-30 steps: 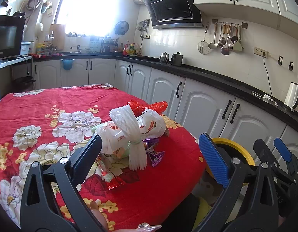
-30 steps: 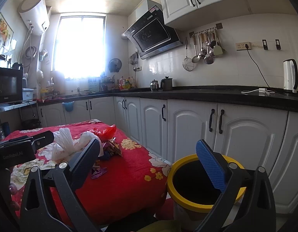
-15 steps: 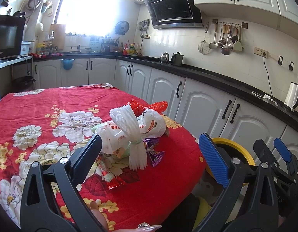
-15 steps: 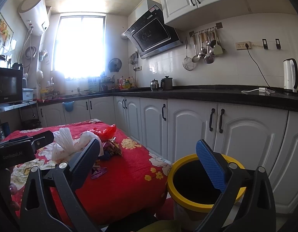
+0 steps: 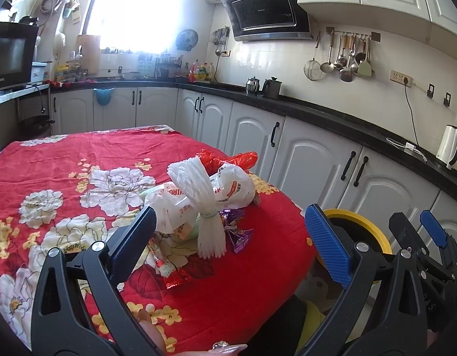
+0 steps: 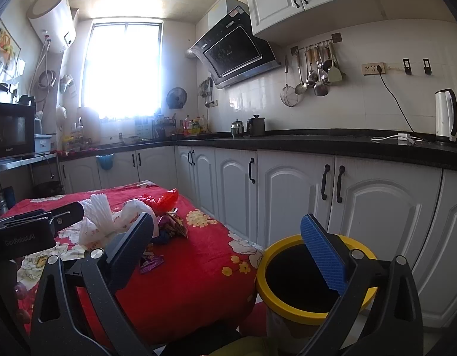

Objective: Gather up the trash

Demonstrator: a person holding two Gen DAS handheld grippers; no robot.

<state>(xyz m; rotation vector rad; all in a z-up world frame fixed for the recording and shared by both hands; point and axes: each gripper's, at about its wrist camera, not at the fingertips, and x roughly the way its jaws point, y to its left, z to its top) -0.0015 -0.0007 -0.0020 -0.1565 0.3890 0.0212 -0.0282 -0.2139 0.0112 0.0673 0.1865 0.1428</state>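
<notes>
A pile of trash lies on the red flowered tablecloth [image 5: 65,160]: a white tied bundle of plastic strips [image 5: 203,204], a white printed plastic bag [image 5: 228,187], a red plastic bag [image 5: 225,158], purple wrappers [image 5: 239,234] and a red wrapper [image 5: 175,277]. The pile also shows in the right wrist view [image 6: 116,222]. My left gripper [image 5: 228,246] is open and empty, just short of the pile. My right gripper [image 6: 231,252] is open and empty, in front of the yellow-rimmed trash bin [image 6: 276,299], which also shows in the left wrist view [image 5: 367,231].
White kitchen cabinets [image 6: 287,184] with a black counter run along the right. A kettle [image 6: 446,115] and hanging utensils [image 6: 314,71] are on the wall side. The bin stands on the floor off the table's right corner.
</notes>
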